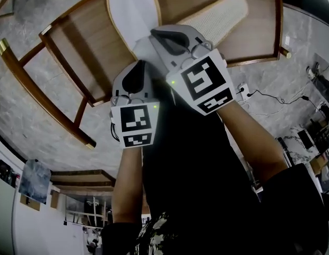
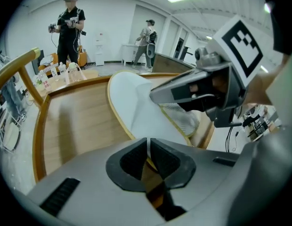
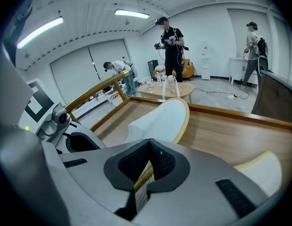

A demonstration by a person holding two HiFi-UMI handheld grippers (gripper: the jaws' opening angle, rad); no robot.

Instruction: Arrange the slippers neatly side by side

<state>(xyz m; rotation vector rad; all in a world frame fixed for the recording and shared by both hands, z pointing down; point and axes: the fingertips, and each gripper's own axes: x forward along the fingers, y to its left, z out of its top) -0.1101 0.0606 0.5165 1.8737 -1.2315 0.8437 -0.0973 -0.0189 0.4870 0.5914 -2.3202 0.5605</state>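
Left gripper is pinched nearly shut on the tan rim of the white slipper, at its near end. Its own view shows the thin edge caught between the dark pads. That hold suits steering: taken by the heel rim, the white slipper can be slid or pivoted over the desk without lifting all of it.

The right gripper is clamped just as tightly on the near edge of the woven slipper, with a sliver of tan, textured rim showing between its jaws. Both grippers work close together, almost side by side, so each slipper is controlled from the end nearest the person.

Seen from the head view, the pair is not yet parallel. The near ends sit close together under the grippers, but the white slipper runs straight away from the person while the woven slipper fans off to the right, so the far ends lie well apart.

By my reading, the task is partway done: both slippers are on the desk and in hand, and what remains is swinging the woven one round until it lines up beside the white one.
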